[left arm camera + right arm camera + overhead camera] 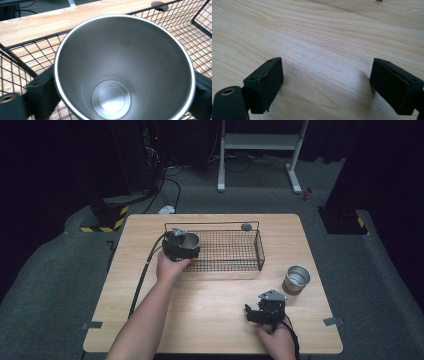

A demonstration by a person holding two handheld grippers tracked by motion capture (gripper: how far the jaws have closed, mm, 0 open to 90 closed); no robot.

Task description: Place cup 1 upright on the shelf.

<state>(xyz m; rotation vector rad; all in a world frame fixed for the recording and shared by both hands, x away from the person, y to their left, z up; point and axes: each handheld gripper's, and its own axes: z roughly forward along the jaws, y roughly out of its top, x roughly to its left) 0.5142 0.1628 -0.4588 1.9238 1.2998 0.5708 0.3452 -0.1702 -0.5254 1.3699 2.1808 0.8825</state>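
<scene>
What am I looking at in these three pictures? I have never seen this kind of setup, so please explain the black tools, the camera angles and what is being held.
A person sits at a light wooden table and holds a hand-operated black claw in each hand. The high view looks down from above the person. The other two pictures come from small cameras riding on each claw, looking along its two jaws.

The left claw is closed around a shiny steel cup, holding it over the left end of a black wire basket. The cup looks empty.

The right claw hangs open just above bare wood near the table's front edge, holding nothing. A second steel cup stands upright on the table to the right of the basket.
</scene>
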